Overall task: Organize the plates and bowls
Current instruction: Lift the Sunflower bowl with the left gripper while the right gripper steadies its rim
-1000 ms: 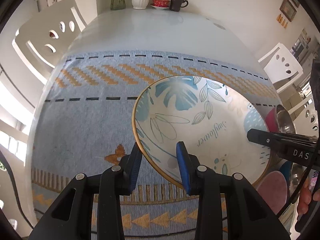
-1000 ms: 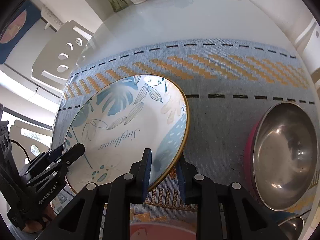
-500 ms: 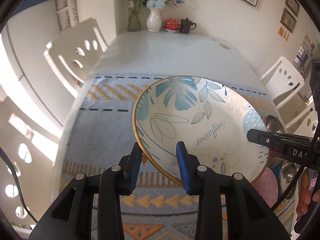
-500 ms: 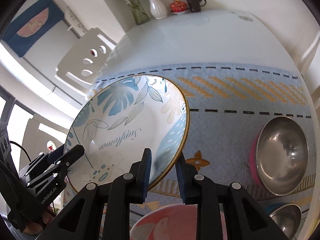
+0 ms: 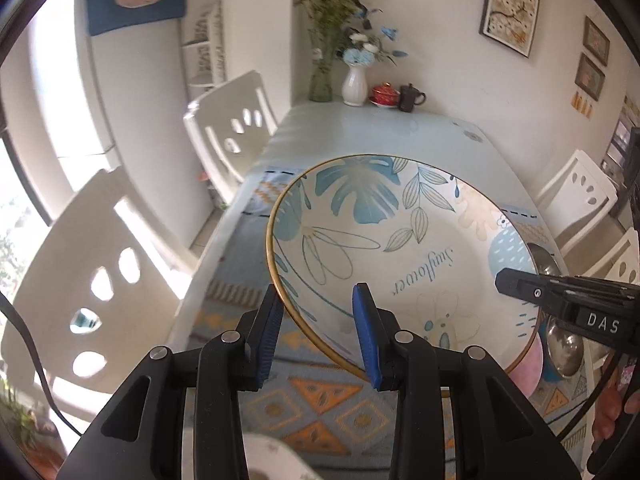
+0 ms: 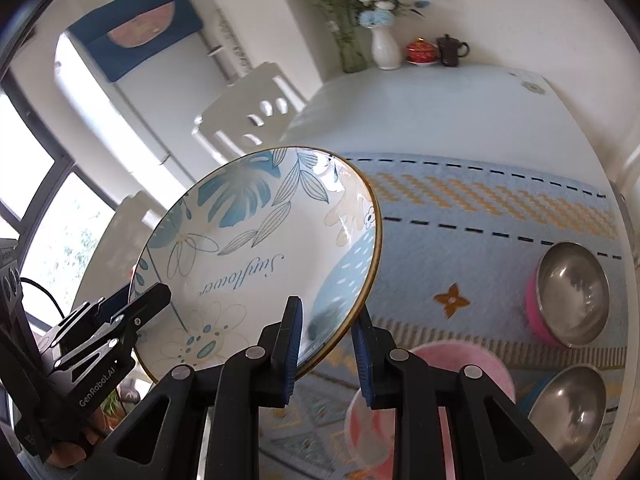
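A large white plate (image 5: pixel 392 248) with blue leaves, a gold rim and the word "Sunflower" is held well above the table. My left gripper (image 5: pixel 318 316) is shut on its left rim. My right gripper (image 6: pixel 328 338) is shut on its right rim; the plate shows in the right wrist view (image 6: pixel 260 256) too. A pink plate (image 6: pixel 432 396) lies on the cloth below. Two steel bowls sit at the right, one with a pink outside (image 6: pixel 568 292) and one nearer (image 6: pixel 568 408).
A blue patterned cloth (image 6: pixel 480 216) covers the near half of a white table (image 5: pixel 380 132). A vase (image 5: pixel 354 84), a red lidded cup (image 5: pixel 384 92) and a dark mug stand at the far end. White chairs (image 5: pixel 232 132) flank the table.
Both grippers have lifted the plate high off the cloth and pulled it back toward the near end. The pink plate has come into view below it.
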A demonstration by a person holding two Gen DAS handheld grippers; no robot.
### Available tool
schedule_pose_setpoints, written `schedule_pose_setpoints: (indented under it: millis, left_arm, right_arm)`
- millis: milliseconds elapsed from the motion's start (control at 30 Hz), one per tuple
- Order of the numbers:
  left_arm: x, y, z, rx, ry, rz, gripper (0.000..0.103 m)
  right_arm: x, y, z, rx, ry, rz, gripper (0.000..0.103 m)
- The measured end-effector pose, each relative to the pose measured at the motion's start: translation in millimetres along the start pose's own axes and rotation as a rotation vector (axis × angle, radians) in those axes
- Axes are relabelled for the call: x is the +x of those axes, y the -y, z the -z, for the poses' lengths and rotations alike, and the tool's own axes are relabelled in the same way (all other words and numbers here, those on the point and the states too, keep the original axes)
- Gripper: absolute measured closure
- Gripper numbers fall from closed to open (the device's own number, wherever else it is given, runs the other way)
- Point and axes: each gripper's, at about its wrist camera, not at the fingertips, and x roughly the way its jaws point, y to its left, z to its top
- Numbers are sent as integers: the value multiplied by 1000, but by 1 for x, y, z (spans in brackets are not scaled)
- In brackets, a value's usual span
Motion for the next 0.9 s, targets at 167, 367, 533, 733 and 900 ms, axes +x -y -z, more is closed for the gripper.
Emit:
schedule_pose_setpoints:
  millis: [167,367,533,733,900]
  left_arm:
    - [-30,-17,24,-37,21,-46,72]
    - [-60,-40,61,-91,25,-126,72]
    - [-72,-58,91,-135,1,-174,72]
    - [-77,-75,128,-180,-48,-201,72]
    - [-75,-83,155,-216,-89,-220,71]
  right_arm:
    - [-8,-29,29,-50,-20,-28,79]
    - [-6,-60,67,-85,-69,-85,79]
    - [2,-83,95,-112,-110,-133,79]
    - [11,-106,116,-168,-143,-142,79]
    - [26,-117,134,-210,-187,-137,79]
